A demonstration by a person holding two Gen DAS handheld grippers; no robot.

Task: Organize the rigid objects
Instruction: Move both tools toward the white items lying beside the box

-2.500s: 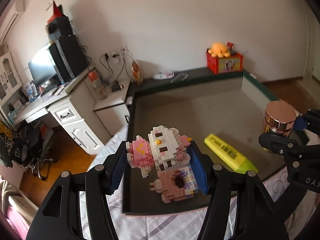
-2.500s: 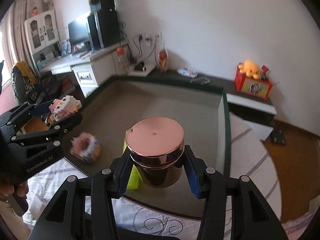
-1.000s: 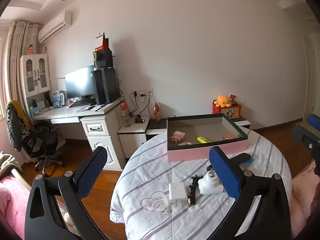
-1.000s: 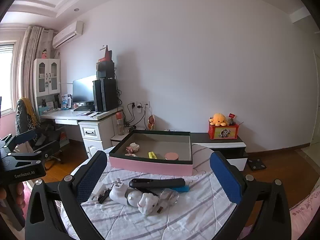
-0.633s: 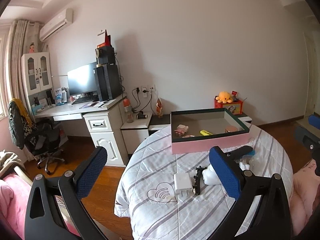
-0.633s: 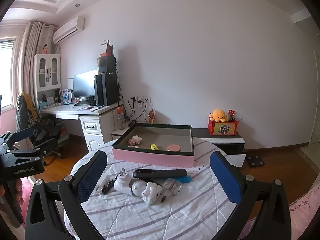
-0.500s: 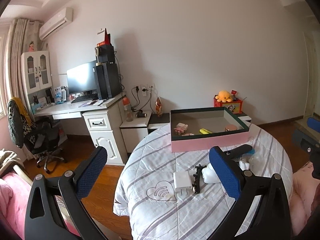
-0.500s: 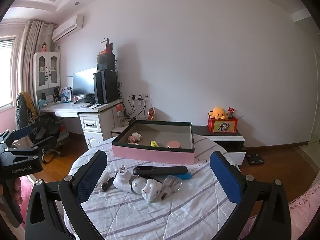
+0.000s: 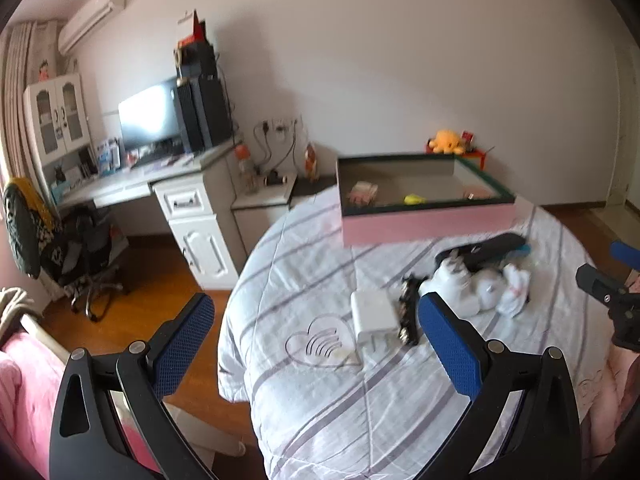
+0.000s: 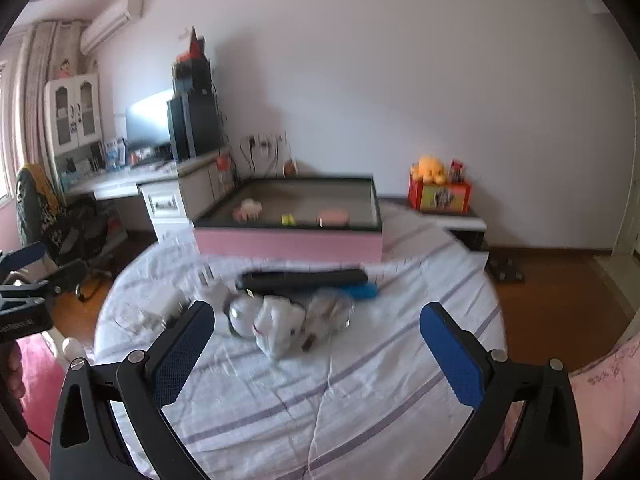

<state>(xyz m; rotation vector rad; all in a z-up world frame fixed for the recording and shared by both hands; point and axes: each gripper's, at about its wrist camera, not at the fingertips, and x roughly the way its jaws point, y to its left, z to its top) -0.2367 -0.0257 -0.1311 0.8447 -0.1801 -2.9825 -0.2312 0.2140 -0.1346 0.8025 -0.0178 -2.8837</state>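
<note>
A pink box (image 9: 428, 226) (image 10: 288, 242) with a dark rim stands at the far side of the round table; inside it lie a brick figure (image 9: 362, 192) (image 10: 248, 208), a yellow highlighter (image 9: 414, 199) (image 10: 288, 219) and a copper-lidded jar (image 9: 474, 192) (image 10: 333, 216). Loose on the cloth lie a white charger (image 9: 374, 316), a black clip (image 9: 408, 310), a white plug (image 9: 460, 284) (image 10: 240, 314), a black remote (image 9: 482, 249) (image 10: 300, 278) and a small white toy (image 10: 280, 326). My left gripper (image 9: 316, 344) is open and empty, near the charger. My right gripper (image 10: 316, 350) is open and empty, near the toy.
The table wears a white striped cloth (image 9: 320, 380) (image 10: 360, 380). A desk with monitor (image 9: 148, 120), an office chair (image 9: 60, 240) and a low cabinet with a red box (image 10: 438, 196) stand beyond it. Wooden floor surrounds the table.
Both grippers let go of the brick figure and the jar, which now lie in the box, then pulled far back. In the last half second both moved closer to the loose items.
</note>
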